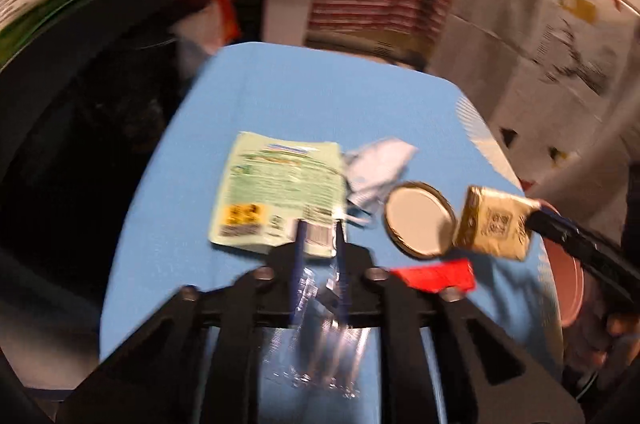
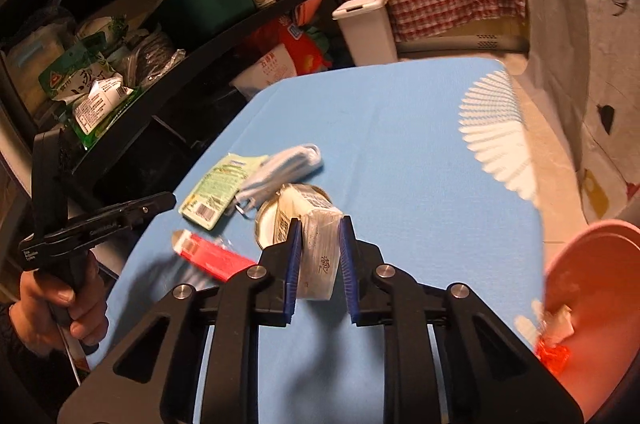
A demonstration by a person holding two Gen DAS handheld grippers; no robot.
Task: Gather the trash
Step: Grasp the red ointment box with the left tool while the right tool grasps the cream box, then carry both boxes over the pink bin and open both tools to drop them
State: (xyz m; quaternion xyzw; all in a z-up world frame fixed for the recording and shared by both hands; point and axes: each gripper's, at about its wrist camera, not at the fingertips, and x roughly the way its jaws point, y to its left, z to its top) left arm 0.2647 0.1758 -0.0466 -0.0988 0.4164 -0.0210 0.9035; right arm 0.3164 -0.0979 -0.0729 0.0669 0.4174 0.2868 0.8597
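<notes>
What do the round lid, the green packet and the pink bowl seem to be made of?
Round lid: likely metal, with a brass-coloured rim and a white coated inside. Green packet: thin printed plastic or foil film, probably; it lies flat and slightly glossy, with a barcode. Pink bowl: seemingly plastic, with a smooth, evenly coloured, faintly shiny wall. Blur leaves all three uncertain.

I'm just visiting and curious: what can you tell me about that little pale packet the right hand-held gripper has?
The pale packet looks like a soft, crinkly tissue-style pack, cream-gold with dark print. The right hand-held gripper clamps it between blue pads, lifted above the blue table, over a round metal lid. Nothing else visibly touches it.
</notes>
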